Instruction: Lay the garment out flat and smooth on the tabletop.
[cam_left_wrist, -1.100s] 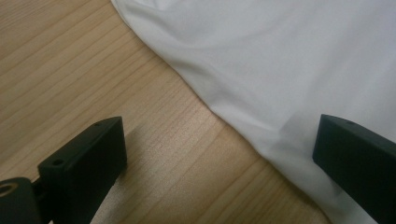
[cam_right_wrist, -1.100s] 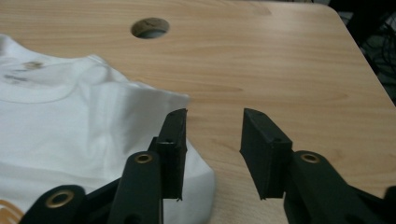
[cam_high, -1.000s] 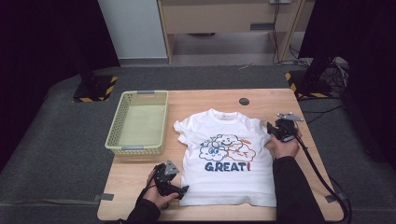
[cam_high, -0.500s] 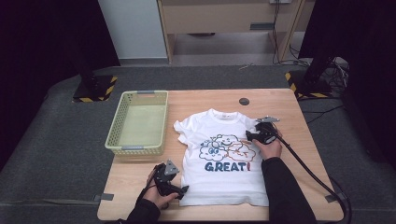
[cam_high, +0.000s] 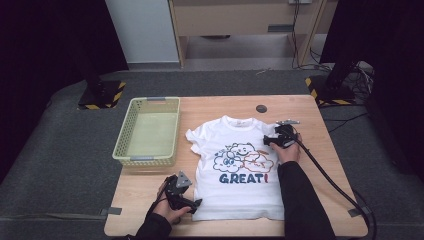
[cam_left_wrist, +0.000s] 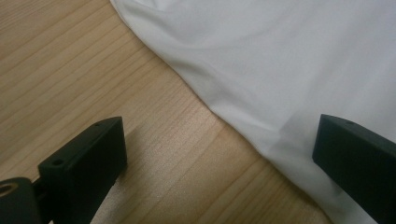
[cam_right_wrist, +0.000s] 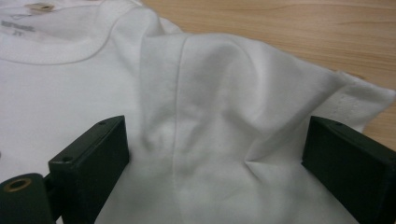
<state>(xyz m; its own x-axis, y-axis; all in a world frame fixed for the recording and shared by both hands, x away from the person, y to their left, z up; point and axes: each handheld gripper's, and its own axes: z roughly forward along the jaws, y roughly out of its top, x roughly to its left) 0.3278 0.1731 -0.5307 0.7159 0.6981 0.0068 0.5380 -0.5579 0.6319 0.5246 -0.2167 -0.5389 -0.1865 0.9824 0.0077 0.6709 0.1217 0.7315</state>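
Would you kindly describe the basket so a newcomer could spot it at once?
Start at the wooden table. Left of the white T-shirt, at the table's left edge, sits the basket. It is pale green with latticed walls, rectangular, and nothing lies in it.

White T-shirt (cam_high: 239, 172) with blue-and-orange cloud print, pale green basket (cam_high: 126, 135), light wooden table (cam_high: 320, 165)

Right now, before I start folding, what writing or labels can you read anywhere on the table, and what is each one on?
"GREAT!" in dark blue capitals, with a red exclamation mark, on the chest of the white cotton T-shirt.
Neck label inside the collar: too small and blurred to read.
Nothing else is legible.
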